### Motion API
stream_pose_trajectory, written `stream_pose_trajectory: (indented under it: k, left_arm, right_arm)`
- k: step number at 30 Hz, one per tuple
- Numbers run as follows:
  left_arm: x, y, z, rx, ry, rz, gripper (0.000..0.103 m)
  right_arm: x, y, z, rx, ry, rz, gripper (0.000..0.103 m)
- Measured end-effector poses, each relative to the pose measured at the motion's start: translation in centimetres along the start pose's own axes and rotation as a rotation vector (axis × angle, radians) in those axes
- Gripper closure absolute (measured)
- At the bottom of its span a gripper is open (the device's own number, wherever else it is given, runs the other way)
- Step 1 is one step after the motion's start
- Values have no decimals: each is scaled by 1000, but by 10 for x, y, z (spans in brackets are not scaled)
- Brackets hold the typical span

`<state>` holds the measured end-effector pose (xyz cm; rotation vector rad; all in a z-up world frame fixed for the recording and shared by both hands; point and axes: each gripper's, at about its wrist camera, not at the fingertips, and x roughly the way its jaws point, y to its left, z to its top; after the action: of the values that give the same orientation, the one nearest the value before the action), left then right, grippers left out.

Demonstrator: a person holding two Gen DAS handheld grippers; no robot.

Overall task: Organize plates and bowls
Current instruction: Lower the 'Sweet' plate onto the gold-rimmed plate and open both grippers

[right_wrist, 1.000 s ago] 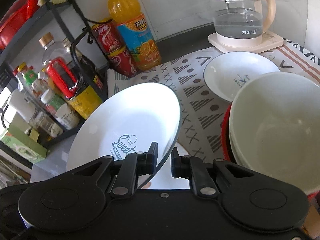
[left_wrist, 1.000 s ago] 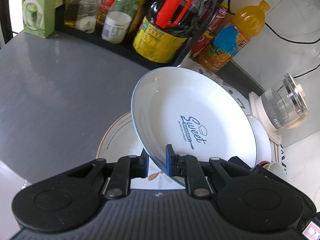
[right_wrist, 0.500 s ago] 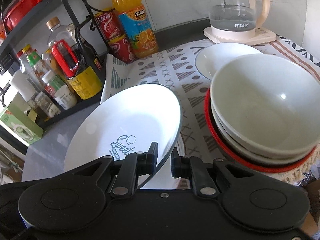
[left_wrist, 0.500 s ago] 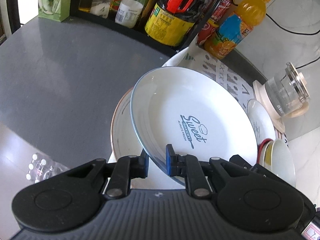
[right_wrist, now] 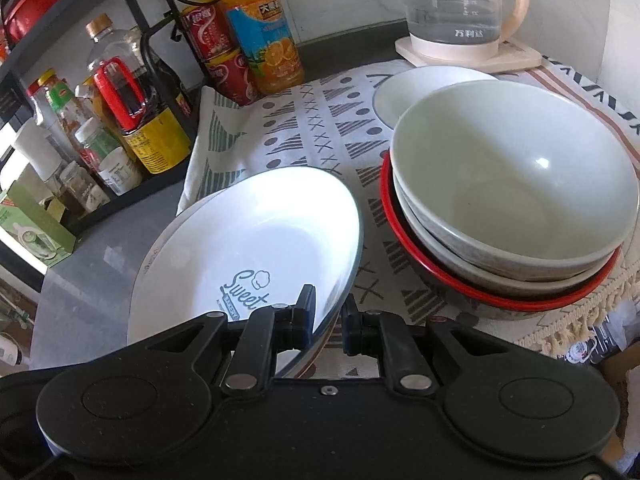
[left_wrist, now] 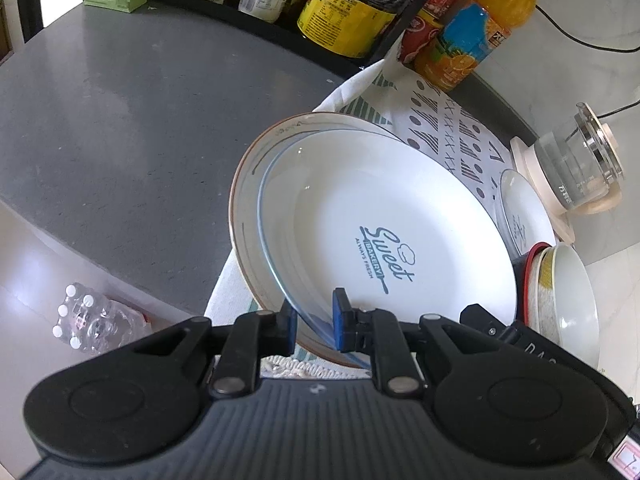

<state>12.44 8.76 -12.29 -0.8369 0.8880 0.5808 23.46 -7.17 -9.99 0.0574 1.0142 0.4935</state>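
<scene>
Both claws pinched the rim of the same white plate [left_wrist: 384, 240]: the left claw [left_wrist: 314, 320] gripped its near edge between blue pads, and the right claw [right_wrist: 326, 316] clamped the opposite edge, the plate tilted between them. Directly beneath the plate lay a brown-rimmed plate [left_wrist: 256, 184] on a patterned cloth [right_wrist: 316, 136]; whether the two touched could not be told. To the right of the right claw stood a stack of bowls [right_wrist: 512, 184], with a small plate [right_wrist: 420, 84], a glass kettle [right_wrist: 460, 12] and a juice bottle [right_wrist: 264, 36] beyond.
</scene>
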Motion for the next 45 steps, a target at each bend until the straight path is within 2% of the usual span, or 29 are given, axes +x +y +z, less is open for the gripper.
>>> stream_pose_trajectory:
  k: [10,12,14,22,27,37,45]
  left_arm:
    - [9,-9,8,62,45,37,81]
    - [7,-10,13,69,57,68,80]
    - [2,-10,20,77,32,100,80]
    - [-2,-7,44,116,-8,116,73]
    - [0,-8,52,139,-34,145,58]
    - [16,9,60,117,-14,198,57]
    - [17,24,67,80,-25,170,56]
  right_arm:
    - [7,4,2,-13,13,-12,91]
    - [8,3,3,-15,11,-16,91]
    - [9,2,5,-10,9,-17,92]
    - [12,3,4,-18,17,-34,92]
    - [15,4,3,-28,20,-50,91]
    - [26,9,3,-59,38,-83,87]
    - [36,13,2,-63,73,-77,85]
